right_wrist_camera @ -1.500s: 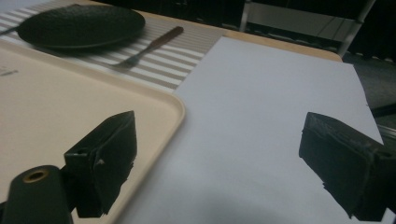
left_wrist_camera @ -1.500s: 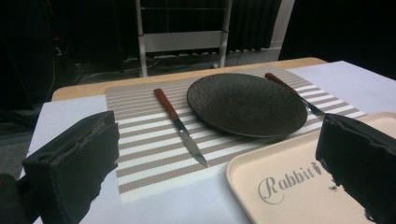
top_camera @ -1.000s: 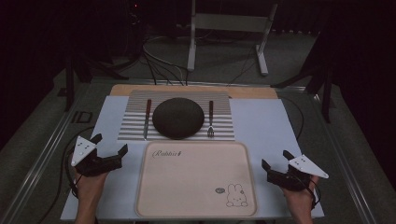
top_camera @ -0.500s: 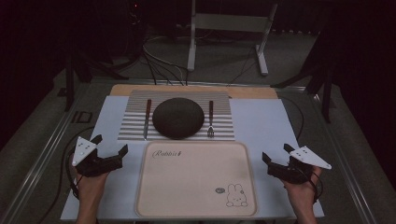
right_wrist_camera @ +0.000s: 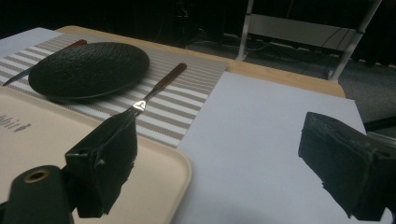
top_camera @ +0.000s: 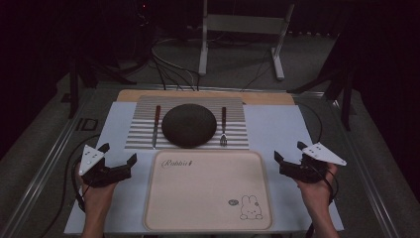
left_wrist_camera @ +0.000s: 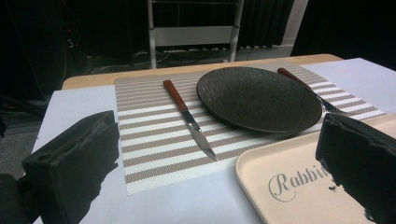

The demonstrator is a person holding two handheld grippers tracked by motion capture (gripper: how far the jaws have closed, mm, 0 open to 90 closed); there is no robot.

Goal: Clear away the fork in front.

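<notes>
Little change: my right gripper (top_camera: 292, 162) has shifted slightly by the cream rabbit-print tray (top_camera: 208, 191), left gripper (top_camera: 118, 159) stays put. Both jaws released, empty. Dark round plate (top_camera: 188, 125) sits just beyond the tray, untouched; no grasp started.

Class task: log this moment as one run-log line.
left claw: open, empty, left of tray | right claw: open, empty, right of tray | plate, knife, fork: on placemat

Table (top_camera: 277, 98) carries white sheet (top_camera: 277, 129), striped mat (top_camera: 143, 134), tray (top_camera: 208, 198).
</notes>
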